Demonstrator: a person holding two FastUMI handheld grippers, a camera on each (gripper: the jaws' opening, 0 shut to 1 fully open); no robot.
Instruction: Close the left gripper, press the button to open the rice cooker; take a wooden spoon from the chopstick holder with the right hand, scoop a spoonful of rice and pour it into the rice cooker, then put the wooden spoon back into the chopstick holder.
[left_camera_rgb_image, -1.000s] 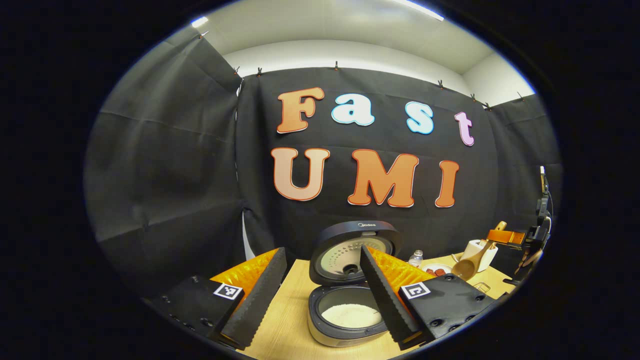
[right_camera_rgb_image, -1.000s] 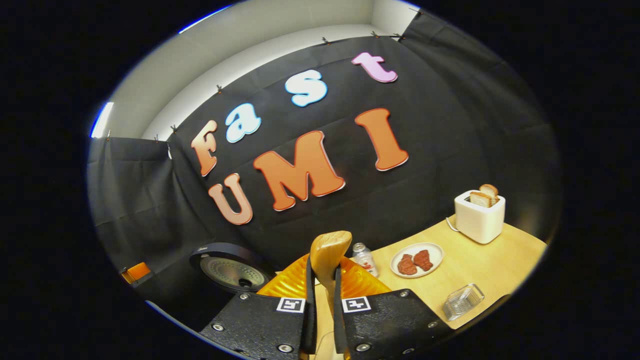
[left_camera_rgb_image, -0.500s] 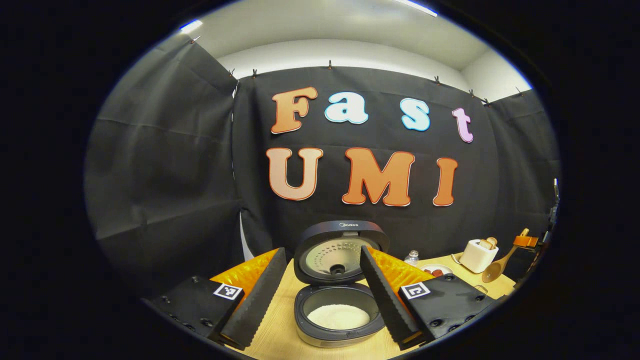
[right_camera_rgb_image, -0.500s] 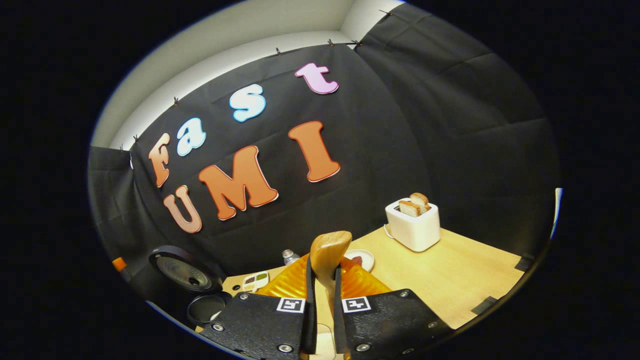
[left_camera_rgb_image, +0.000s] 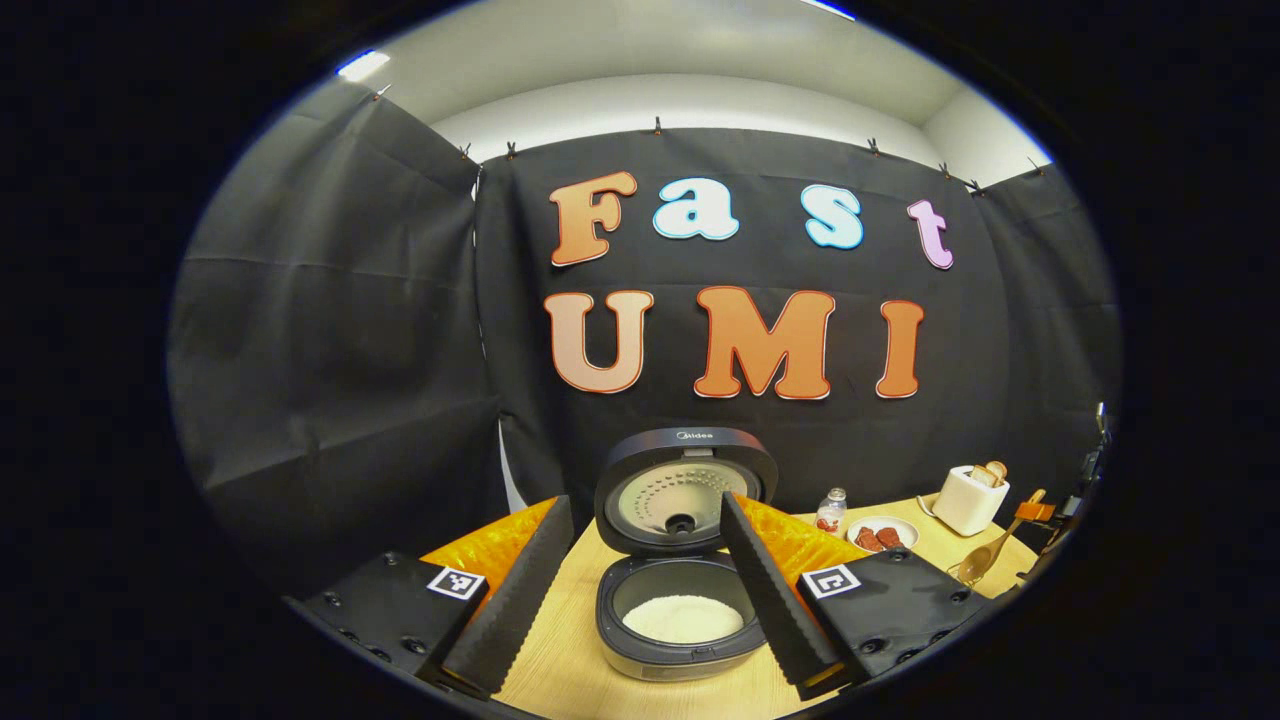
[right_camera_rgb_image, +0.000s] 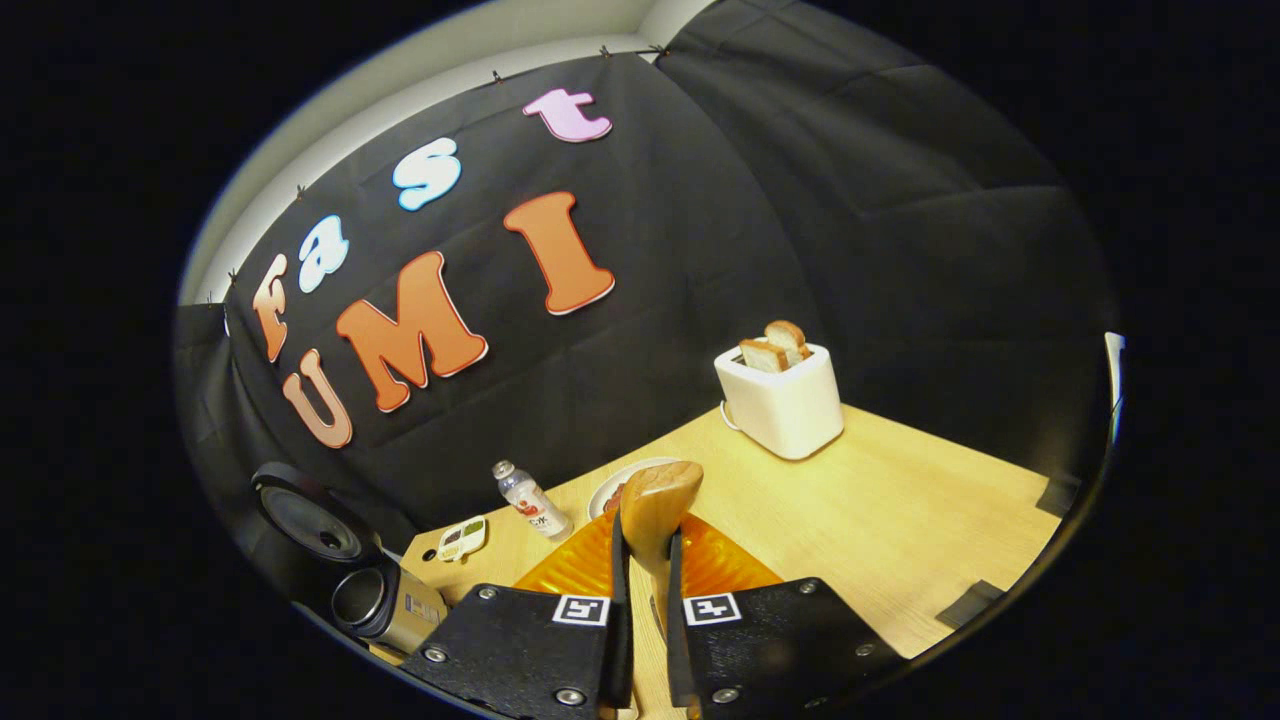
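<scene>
Two fingers of left gripper (left_camera_rgb_image: 640, 590) spread wide apart in left gripper view, clamping nothing, hovering above near edge of tabletop (left_camera_rgb_image: 570, 640). Between them, cooker (left_camera_rgb_image: 682, 615) with lid (left_camera_rgb_image: 686, 490) swung up and back, white rice (left_camera_rgb_image: 683, 618) lying in the pot. Toward far right corner of tabletop: small bottle (left_camera_rgb_image: 829, 510), plate (left_camera_rgb_image: 882, 535) with reddish pieces, white toaster (left_camera_rgb_image: 970, 498) with bread in its slots. At right edge, right gripper (left_camera_rgb_image: 1040, 512) seen small, spoon (left_camera_rgb_image: 985, 556) slanting down from it with bowl low over the tabletop; whether touching, cannot tell. Holder not made out. Right gripper view next: right gripper (right_camera_rgb_image: 645, 600) with fingers drawn close together, clamped on spoon (right_camera_rgb_image: 657, 510) handle, its rounded wooden end rising just above the fingertips. Beyond, bare tabletop (right_camera_rgb_image: 900, 530), toaster (right_camera_rgb_image: 782, 395) near far edge with two slices standing up, plate (right_camera_rgb_image: 612, 485) partly behind the spoon end, bottle (right_camera_rgb_image: 530, 500) just left of plate, small palette-like tray (right_camera_rgb_image: 462, 538) farther left. At left edge, cooker (right_camera_rgb_image: 385, 605) seen tilted, lid (right_camera_rgb_image: 305, 520) raised behind it.
</scene>
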